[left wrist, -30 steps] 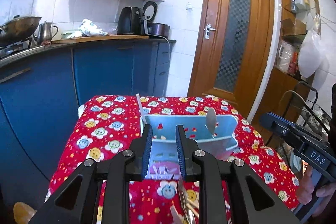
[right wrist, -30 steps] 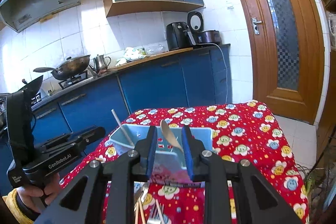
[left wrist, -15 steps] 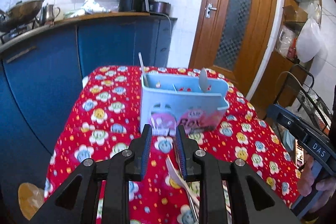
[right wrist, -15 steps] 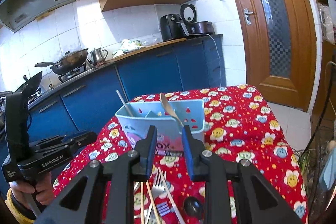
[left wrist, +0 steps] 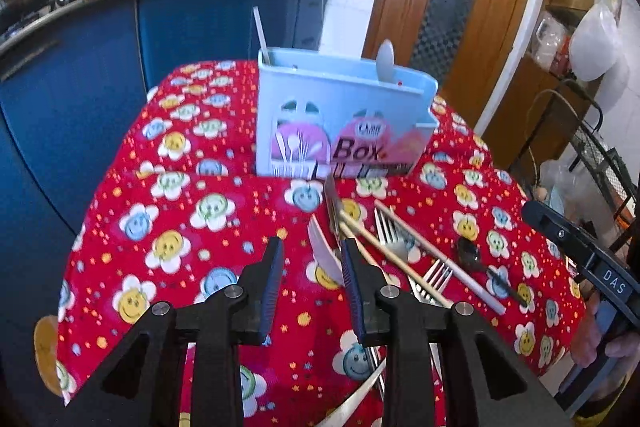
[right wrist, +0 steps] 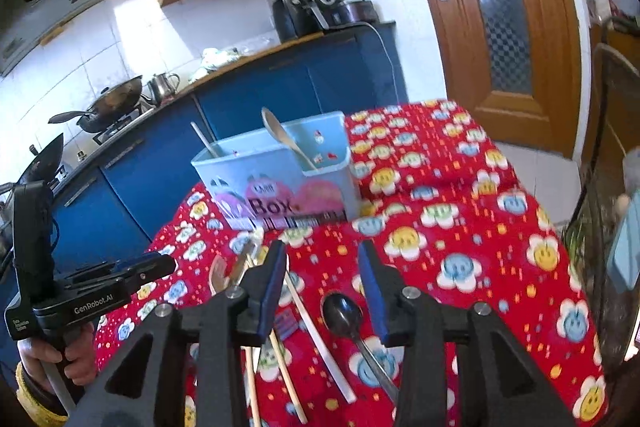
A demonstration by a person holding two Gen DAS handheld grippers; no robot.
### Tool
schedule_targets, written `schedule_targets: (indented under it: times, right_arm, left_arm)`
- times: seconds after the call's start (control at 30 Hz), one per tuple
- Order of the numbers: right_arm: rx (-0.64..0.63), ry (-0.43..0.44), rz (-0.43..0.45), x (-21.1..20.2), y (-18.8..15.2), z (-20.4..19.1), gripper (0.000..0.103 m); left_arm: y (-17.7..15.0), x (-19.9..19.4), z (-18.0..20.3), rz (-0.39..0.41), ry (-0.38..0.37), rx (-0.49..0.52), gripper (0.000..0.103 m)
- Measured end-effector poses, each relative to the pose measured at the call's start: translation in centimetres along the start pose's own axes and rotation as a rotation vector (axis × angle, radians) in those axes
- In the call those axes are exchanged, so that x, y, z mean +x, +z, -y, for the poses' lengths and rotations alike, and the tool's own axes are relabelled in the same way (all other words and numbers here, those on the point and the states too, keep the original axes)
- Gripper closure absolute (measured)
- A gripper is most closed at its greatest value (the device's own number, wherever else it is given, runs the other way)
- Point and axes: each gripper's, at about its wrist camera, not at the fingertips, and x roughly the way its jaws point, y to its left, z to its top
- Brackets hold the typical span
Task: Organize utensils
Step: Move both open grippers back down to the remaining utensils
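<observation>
- Both grippers have dipped toward the bench; the pale blue plastic utensil box point(left wrist: 344, 119), earlier close ahead, now stands farther off beyond loose cutlery.
- Right gripper point(right wrist: 324, 287): jaws just been opening, moderately wide, nothing held; dark metal spoon point(right wrist: 344, 311) lies between and below them, bowl forward, handle running back. Nearer hand for it.
- Left gripper point(left wrist: 312, 279): jaws just been opening, narrowish, empty; white plastic spoon point(left wrist: 326, 257) just right of centre.

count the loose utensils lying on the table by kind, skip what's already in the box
spoons: 2, a white spoon and a dark spoon
forks: 2
knife: 1
chopsticks: 3, two wooden chopsticks and one pale chopstick
total: 8
</observation>
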Motion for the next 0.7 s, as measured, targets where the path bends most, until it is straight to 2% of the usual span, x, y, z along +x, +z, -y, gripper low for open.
schedule_targets:
  times: [0.2, 0.57, 0.7]
  right_arm:
    - [0.053, -0.016, -0.041, 0.6, -1.4, 1.6, 0.063]
    - [0.114, -0.03, -0.071, 1.0, -2.6, 3.9, 0.062]
    - [0.126, -0.028, -0.079, 1.1, -2.8, 4.4, 0.062]
  left_arm:
    - [-0.3, 1.8, 0.5, -0.069, -0.039, -0.014, 0.073]
    - [0.9, 5.0, 0.0, -0.105, 0.0, -0.05, 0.073]
    - [1.0, 5.6, -0.5, -0.118, -0.013, -0.07, 0.076]
